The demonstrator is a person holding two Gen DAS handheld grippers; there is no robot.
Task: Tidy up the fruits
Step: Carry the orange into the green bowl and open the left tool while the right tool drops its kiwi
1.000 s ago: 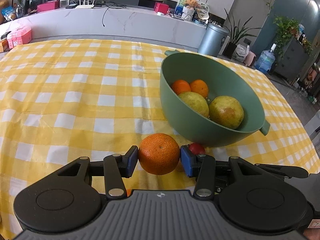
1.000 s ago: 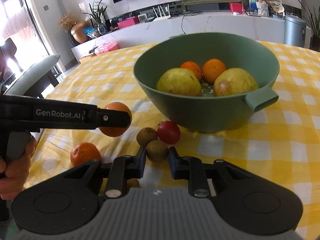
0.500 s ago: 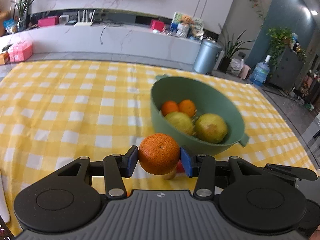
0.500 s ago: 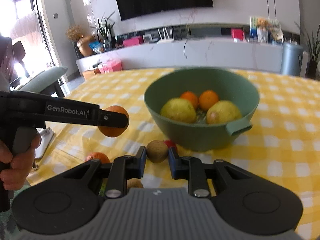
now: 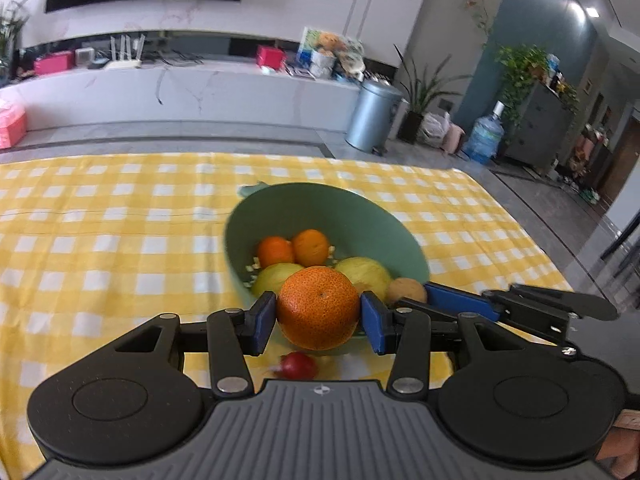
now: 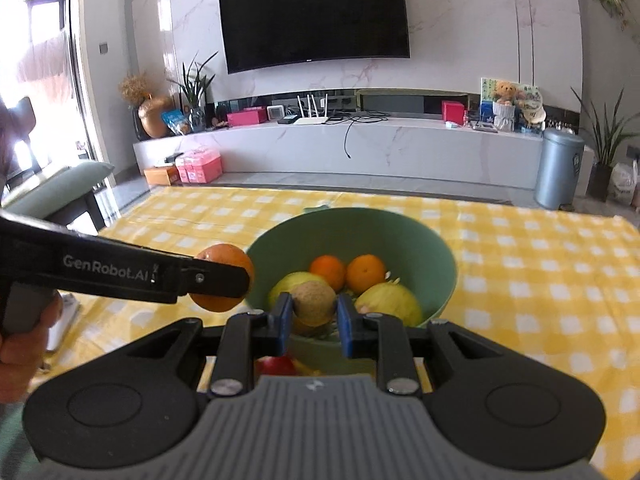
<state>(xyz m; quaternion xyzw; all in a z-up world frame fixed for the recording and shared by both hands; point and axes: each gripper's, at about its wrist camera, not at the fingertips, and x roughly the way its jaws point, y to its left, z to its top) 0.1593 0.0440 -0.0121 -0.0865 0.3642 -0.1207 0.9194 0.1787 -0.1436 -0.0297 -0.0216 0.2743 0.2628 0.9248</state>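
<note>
My left gripper is shut on a mandarin orange, held in the air just before the near rim of the green bowl. My right gripper is shut on a small brown kiwi, raised over the bowl's near edge. The right view also shows the left gripper from the side with its orange at the bowl's left rim. In the left view the kiwi and a right-gripper finger appear at right. Two oranges and two yellow-green pears lie in the bowl.
A small red fruit lies on the yellow checked tablecloth below the grippers, seen in the right view too. A hand holds the left gripper's handle. A flat white object lies at the table's left edge.
Both grippers rose off the cloth with their fruit and came up to the bowl's near rim. The red fruit and other loose fruit dropped low or out of view.
</note>
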